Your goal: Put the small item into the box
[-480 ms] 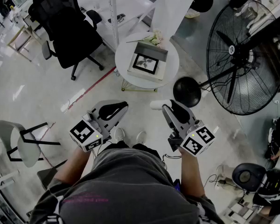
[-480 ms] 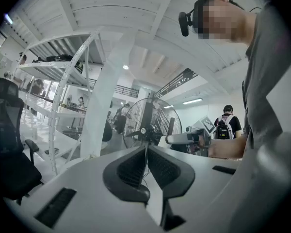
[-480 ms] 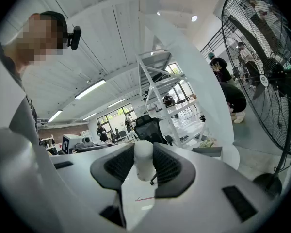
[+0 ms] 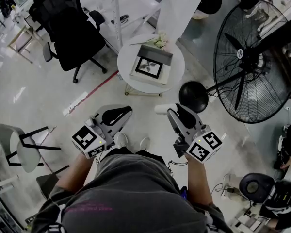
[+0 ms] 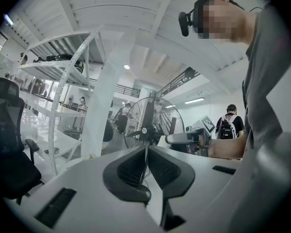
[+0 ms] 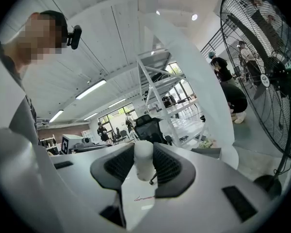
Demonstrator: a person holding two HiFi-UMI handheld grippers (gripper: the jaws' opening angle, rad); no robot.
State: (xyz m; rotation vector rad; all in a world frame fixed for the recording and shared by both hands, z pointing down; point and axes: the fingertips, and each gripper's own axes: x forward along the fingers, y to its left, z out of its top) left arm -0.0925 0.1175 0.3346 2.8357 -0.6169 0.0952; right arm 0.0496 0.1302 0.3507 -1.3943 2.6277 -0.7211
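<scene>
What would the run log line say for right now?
left gripper shut, empty | right gripper shut on small white item | box on round table, item not in yet

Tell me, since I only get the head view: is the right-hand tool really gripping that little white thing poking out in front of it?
Observer: Yes. In the right gripper view, the right gripper has its dark ribbed fingers pressed on both sides of the small white rounded cylinder.
Operator: And the left tool?
Observer: The left gripper is empty. Its dark fingers meet with nothing between them.
Operator: Is anyone else standing around?
Observer: The left gripper view shows a person with a dark backpack in the background, back turned.
</scene>
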